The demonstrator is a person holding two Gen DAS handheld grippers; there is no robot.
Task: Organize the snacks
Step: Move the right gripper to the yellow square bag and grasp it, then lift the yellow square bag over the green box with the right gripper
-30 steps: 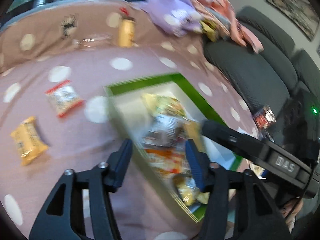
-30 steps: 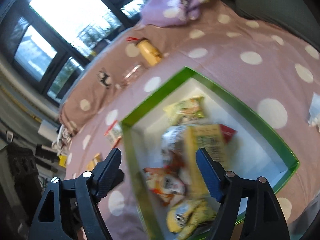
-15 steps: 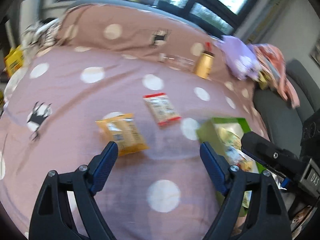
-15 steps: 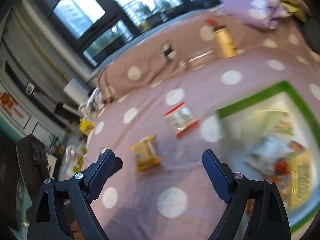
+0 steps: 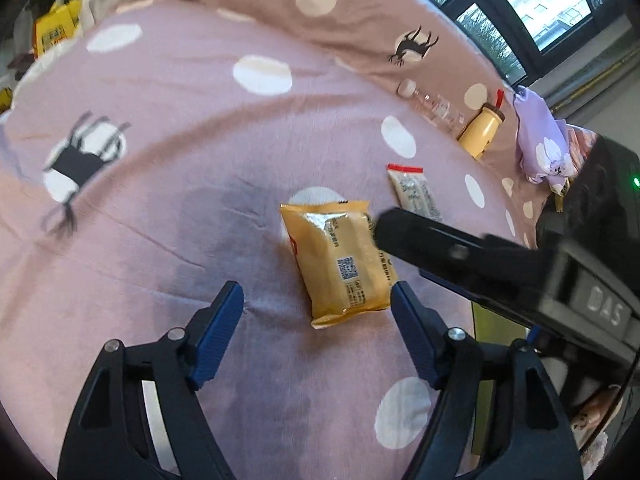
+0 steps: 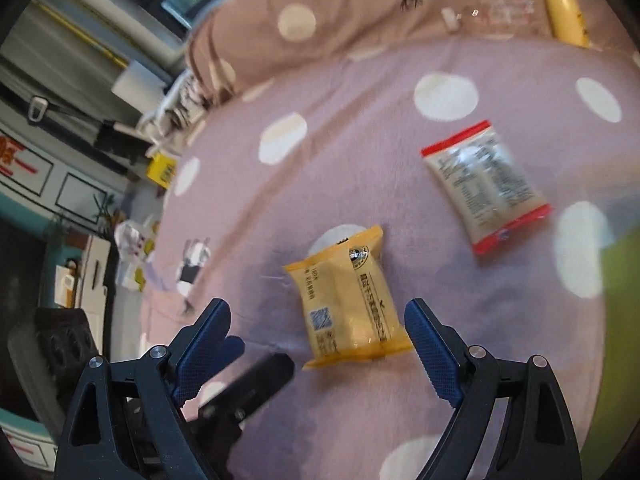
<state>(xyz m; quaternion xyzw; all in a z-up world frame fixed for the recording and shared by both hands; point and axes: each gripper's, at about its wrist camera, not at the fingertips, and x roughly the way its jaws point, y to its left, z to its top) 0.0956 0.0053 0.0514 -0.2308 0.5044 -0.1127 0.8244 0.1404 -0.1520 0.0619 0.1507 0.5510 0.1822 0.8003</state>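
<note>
Snack packets (image 5: 338,258) on dotted bedspread (image 5: 168,184)

Bedspread (image 5: 160,184): we see mauve with cream dots
Near snack packet (image 6: 348,304): we see golden yellow
Far snack packet (image 6: 486,190): we see silvery, red ends
Bottle (image 5: 482,134): yellow

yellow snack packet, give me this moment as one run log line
yellow snack packet flat on dotted cover, ungrasped | right hand-held gripper open, straddling it | left hand-held gripper open, beside it | red-edged packet loose
</note>
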